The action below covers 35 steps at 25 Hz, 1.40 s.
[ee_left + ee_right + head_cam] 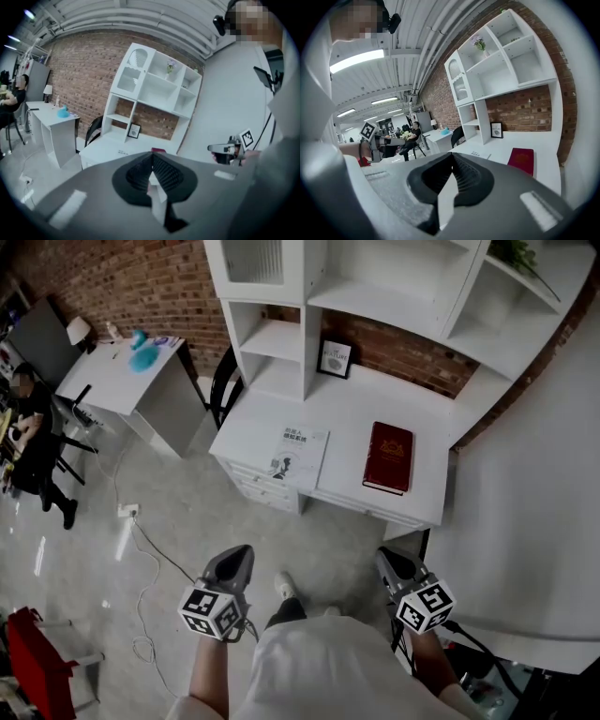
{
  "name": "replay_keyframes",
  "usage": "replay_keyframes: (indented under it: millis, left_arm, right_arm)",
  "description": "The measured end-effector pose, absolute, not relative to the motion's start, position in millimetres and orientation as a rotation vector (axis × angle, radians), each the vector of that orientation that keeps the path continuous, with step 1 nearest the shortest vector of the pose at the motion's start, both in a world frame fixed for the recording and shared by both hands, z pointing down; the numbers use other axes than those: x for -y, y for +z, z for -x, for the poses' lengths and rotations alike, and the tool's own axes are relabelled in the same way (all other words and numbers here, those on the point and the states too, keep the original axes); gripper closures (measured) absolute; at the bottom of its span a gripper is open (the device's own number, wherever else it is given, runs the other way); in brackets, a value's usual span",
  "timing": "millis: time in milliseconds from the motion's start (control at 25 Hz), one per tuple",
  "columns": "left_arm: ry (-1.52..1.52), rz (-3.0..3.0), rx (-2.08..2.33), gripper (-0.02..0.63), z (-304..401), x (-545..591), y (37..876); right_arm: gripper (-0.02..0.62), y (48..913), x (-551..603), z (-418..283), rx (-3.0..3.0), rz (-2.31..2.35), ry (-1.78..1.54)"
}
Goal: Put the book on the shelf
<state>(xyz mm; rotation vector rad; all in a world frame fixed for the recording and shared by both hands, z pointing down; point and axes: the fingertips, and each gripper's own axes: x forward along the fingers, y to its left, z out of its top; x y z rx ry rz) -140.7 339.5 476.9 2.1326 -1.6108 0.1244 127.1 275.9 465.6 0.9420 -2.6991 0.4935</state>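
Both tools are clenched shut and empty: the left gripper and right gripper hang low in the frame, well short of the white desk at center. The red book lies flat near the desk's right front edge, untouched. The approach step is in hand. Next, it seems, the jaws must part and take the book's near edge. Open floor lies ahead, and the shelf compartments at the top stand free.

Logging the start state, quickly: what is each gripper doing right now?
Left gripper: closed, holding nothing.
Right gripper: closed, holding nothing.
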Motion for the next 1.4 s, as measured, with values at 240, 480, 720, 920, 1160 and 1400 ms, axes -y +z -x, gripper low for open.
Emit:
replay_keyframes:
  millis: [240, 480, 720, 920, 1160, 1400]
  left_arm:
    - [0.187, -2.197, 1.558, 0.598, 183, -307, 479]
    - [0.171, -2.236, 1.509, 0.598, 211, -287, 475]
    - [0.184, -2.226, 1.476, 0.598, 218, -268, 483]
    - [0.184, -2.205, 1.487, 0.598, 217, -248, 492]
    - [0.182, -2.163, 1.533, 0.598, 211, -219, 500]
    - [0.192, -2.131, 1.547, 0.598, 196, -183, 508]
  right_arm:
    - [0.594, 462, -250, -83, 2.679, -1.007, 0.484]
    - [0.594, 461, -239, -51, 2.651, -1.041, 0.464]
    - [0.594, 464, -217, -34, 2.637, -1.031, 0.48]
    - [0.594, 468, -188, -27, 2.657, -0.983, 0.469]
    - [0.594, 476, -143, -29, 2.674, -0.907, 0.481]
    - [0.594, 487, -93, -37, 2.677, -0.837, 0.494]
